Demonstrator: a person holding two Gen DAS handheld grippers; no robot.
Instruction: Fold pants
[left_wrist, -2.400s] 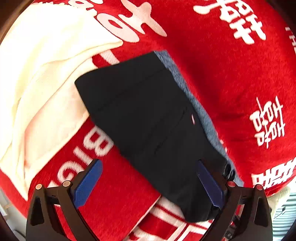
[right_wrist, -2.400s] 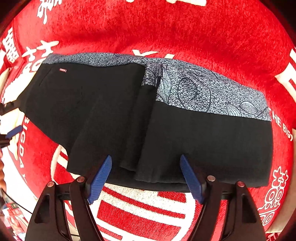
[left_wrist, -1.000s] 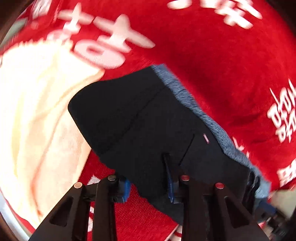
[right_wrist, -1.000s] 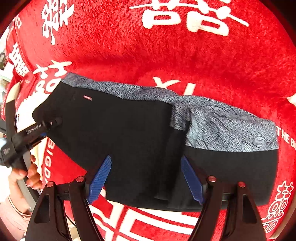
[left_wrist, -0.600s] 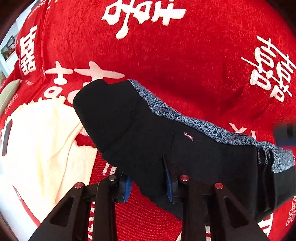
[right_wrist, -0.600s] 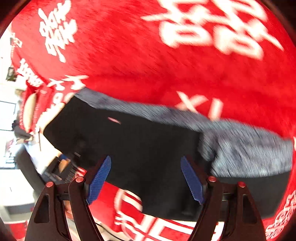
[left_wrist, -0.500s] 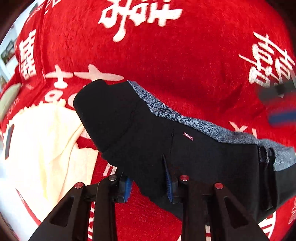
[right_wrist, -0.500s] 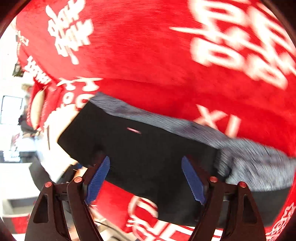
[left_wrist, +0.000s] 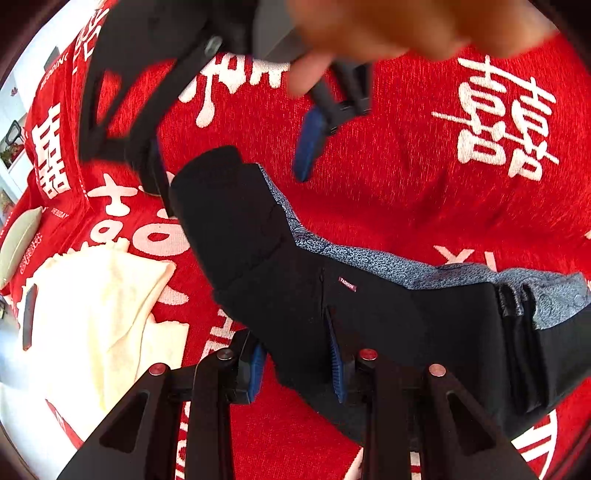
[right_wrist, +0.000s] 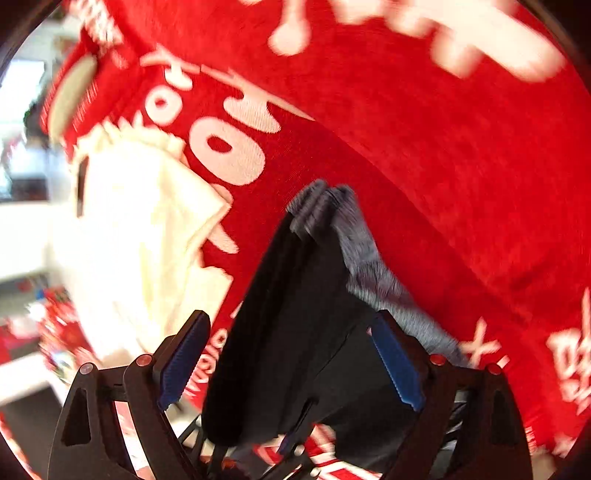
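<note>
The black pants (left_wrist: 280, 266) with a grey-blue patterned waistband (left_wrist: 369, 258) lie partly folded on the red cloth. My left gripper (left_wrist: 297, 363) is shut on the near edge of the black pants. My right gripper (left_wrist: 236, 147) is open and hovers over the far left end of the pants, held by a hand. In the right wrist view the pants (right_wrist: 295, 314) lie between the open right gripper's (right_wrist: 291, 358) blue pads (right_wrist: 393, 363), and the image is blurred.
A red cloth (left_wrist: 424, 166) with white characters covers the surface. A cream garment (left_wrist: 92, 314) lies to the left of the pants, also in the right wrist view (right_wrist: 140, 236). A dark flat object (left_wrist: 28, 317) lies at the cream garment's left edge.
My right gripper has swung across to the far left end of the pants and now appears in the left wrist view. My left gripper stays shut on the pants edge.
</note>
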